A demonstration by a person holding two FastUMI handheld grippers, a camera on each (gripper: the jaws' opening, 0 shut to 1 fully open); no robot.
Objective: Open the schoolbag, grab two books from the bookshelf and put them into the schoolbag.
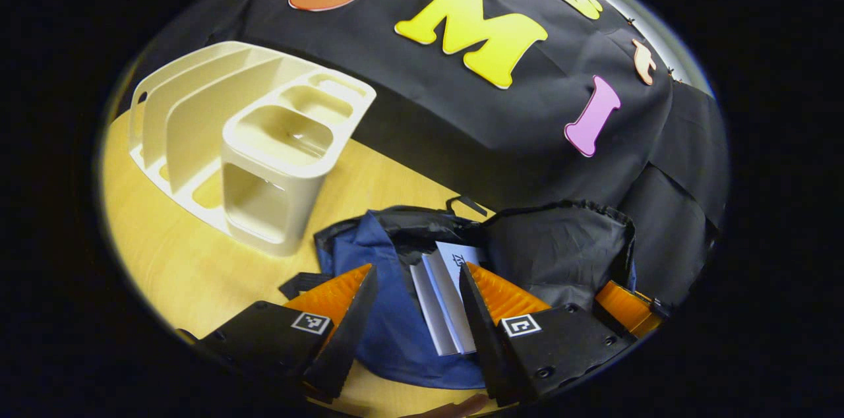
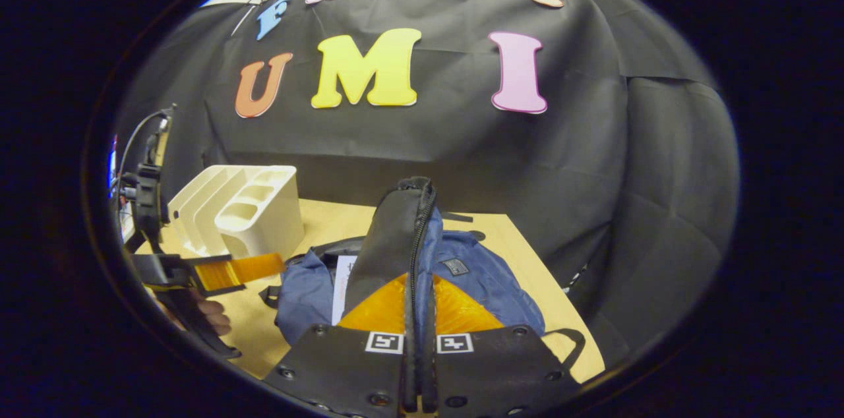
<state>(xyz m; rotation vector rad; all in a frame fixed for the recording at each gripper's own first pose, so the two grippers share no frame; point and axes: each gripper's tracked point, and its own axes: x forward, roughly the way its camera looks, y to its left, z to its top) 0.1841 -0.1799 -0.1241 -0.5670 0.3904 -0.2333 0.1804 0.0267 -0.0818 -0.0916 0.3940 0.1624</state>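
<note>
Right tool (image 2: 417,312) pinches schoolbag (image 2: 491,286) flap up; books (image 1: 445,302) inside

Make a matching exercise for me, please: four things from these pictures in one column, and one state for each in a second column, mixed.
Things:
1. left tongs
2. right tongs
3. bookshelf
4. books

States:
A. lying inside the open schoolbag
B. shut on the schoolbag's flap, holding it up
C. open, above the books
D. standing on the table, its slots empty

Pairs: 1-C, 2-B, 3-D, 4-A
</note>
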